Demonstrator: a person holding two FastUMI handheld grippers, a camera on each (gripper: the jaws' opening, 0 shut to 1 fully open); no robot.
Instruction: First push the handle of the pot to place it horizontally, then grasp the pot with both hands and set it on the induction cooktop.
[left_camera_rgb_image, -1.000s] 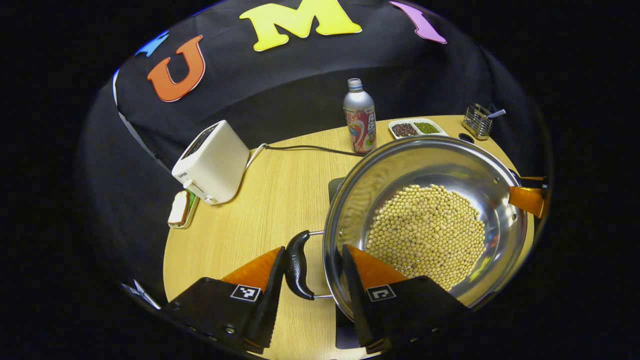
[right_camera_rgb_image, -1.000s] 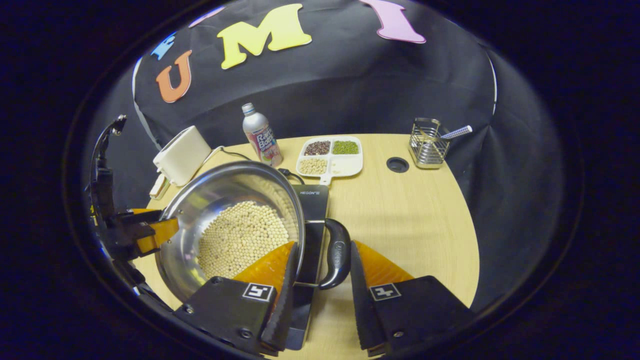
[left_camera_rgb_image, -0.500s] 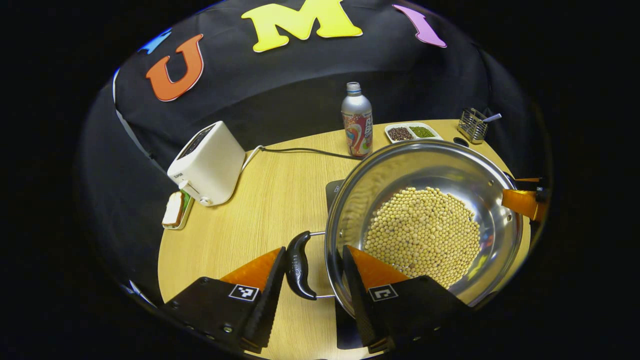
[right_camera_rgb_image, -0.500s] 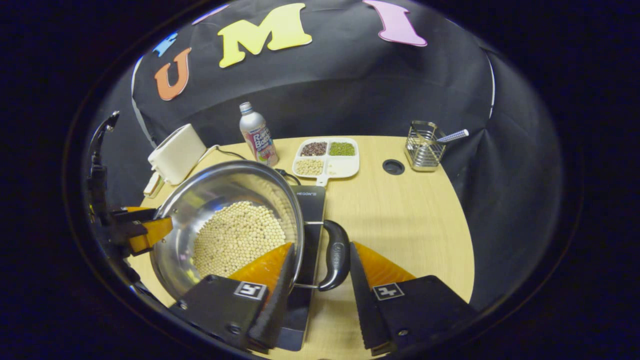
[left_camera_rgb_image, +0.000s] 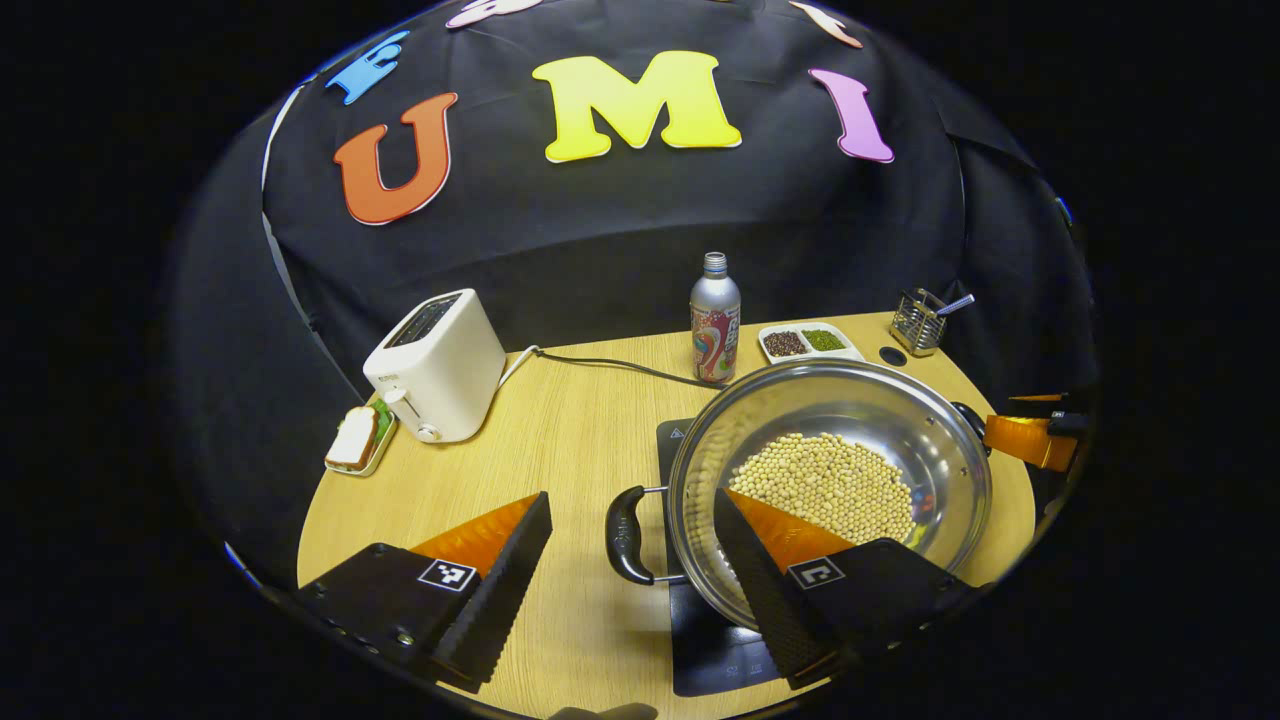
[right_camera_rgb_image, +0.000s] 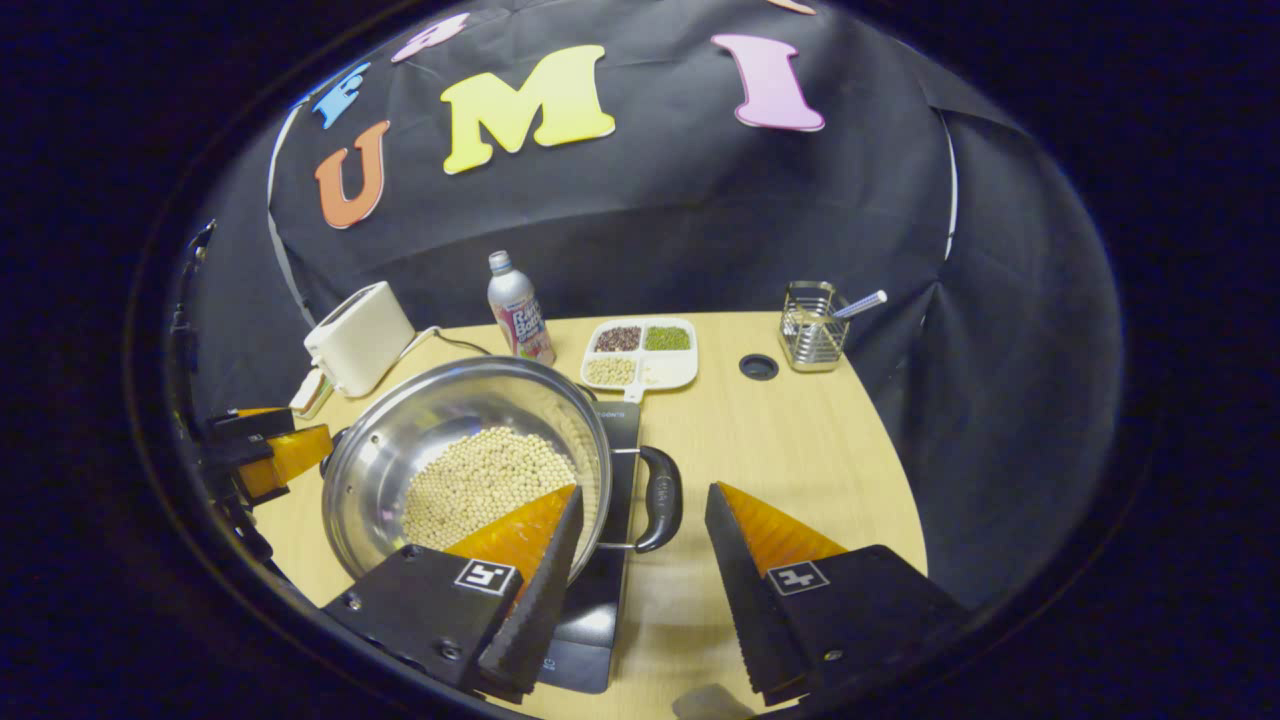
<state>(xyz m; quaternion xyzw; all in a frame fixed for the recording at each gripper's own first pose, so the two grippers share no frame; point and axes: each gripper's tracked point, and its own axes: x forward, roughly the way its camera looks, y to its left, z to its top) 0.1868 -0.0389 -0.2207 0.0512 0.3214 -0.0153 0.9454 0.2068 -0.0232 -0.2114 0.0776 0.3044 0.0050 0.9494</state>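
Note:
A steel pot (left_camera_rgb_image: 760, 420) holding soybeans (left_camera_rgb_image: 825, 485) sits on the black induction cooktop (left_camera_rgb_image: 710, 650), its two black handles pointing sideways. My left gripper (left_camera_rgb_image: 632, 498) is open and drawn back, its fingers standing either side of the left handle (left_camera_rgb_image: 625, 520) without touching it. In the right gripper view the pot (right_camera_rgb_image: 440, 420) rests on the cooktop (right_camera_rgb_image: 620, 420). My right gripper (right_camera_rgb_image: 643, 492) is open too, spread wide around the right handle (right_camera_rgb_image: 660, 497). Each gripper appears beyond the pot in the other's view: the right gripper (left_camera_rgb_image: 1020, 440) and the left gripper (right_camera_rgb_image: 270, 460).
On the wooden table, a white toaster (left_camera_rgb_image: 435, 365) with a cord stands at the back left, with a sandwich on a small plate (left_camera_rgb_image: 355, 440) beside it. A bottle (left_camera_rgb_image: 715, 320), a divided dish of beans (left_camera_rgb_image: 800, 342) and a wire holder (left_camera_rgb_image: 915, 322) line the far edge.
Both grippers have let go of the pot's handles, opened wide and drawn back. The pot has come down and now rests on the cooktop.

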